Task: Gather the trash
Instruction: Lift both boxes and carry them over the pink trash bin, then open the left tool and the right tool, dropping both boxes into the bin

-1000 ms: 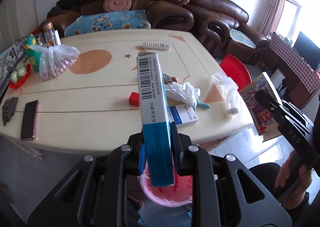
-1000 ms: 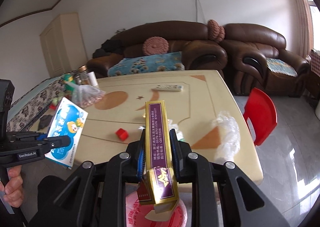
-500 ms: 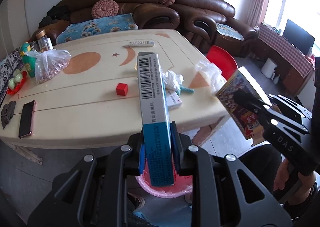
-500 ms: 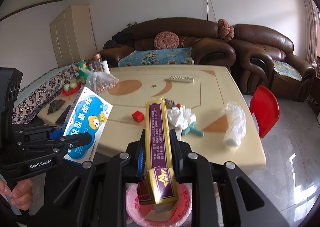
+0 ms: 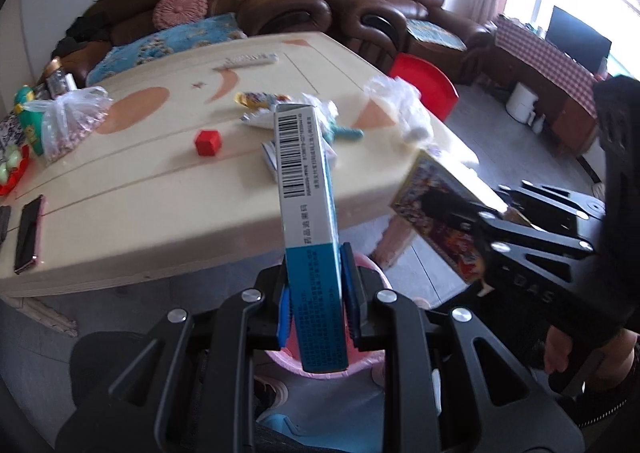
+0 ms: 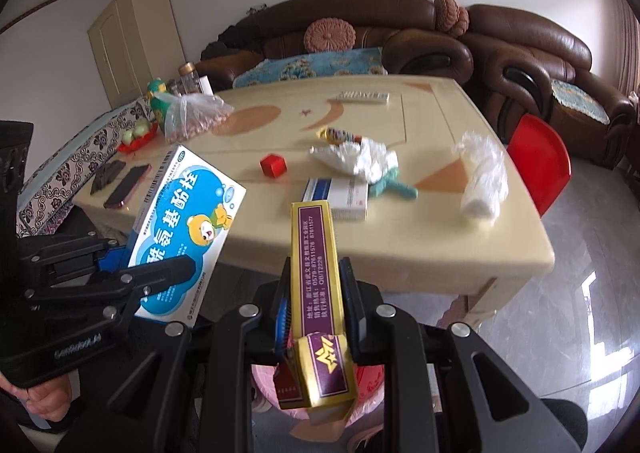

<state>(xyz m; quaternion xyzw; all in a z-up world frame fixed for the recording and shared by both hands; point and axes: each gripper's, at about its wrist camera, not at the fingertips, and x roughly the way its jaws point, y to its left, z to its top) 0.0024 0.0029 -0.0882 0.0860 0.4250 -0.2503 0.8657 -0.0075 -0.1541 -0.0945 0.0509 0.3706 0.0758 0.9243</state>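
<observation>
My left gripper (image 5: pixel 314 285) is shut on a blue-and-white medicine box (image 5: pixel 306 193) that stands up between its pads. It shows in the right wrist view as the left gripper (image 6: pixel 160 265) clamping the blue cartoon-bear box (image 6: pixel 188 221). My right gripper (image 6: pixel 316 293) is shut on a long gold-and-purple box (image 6: pixel 318 285), seen from the left as a gold box (image 5: pixel 436 205). A pink bin (image 5: pixel 332 367) sits on the floor right under both sets of fingers. On the table (image 6: pixel 420 249) lie crumpled tissue (image 6: pixel 360 159), a white-blue box (image 6: pixel 336 193), a red cube (image 6: pixel 273 165) and plastic wrap (image 6: pixel 482 177).
The table also bears a phone (image 6: pixel 128 185), a remote (image 6: pixel 362 96), a bag of nuts (image 6: pixel 196 115) and a snack wrapper (image 6: pixel 336 133). A red stool (image 6: pixel 538 165) stands at its right side, a brown sofa (image 6: pixel 400 33) behind. A person's hand (image 5: pixel 560 349) holds the right gripper.
Both grippers have sunk and drawn back from the table edge, each keeping its box. They are now closer together, and the gold box looms larger in the left wrist view.
</observation>
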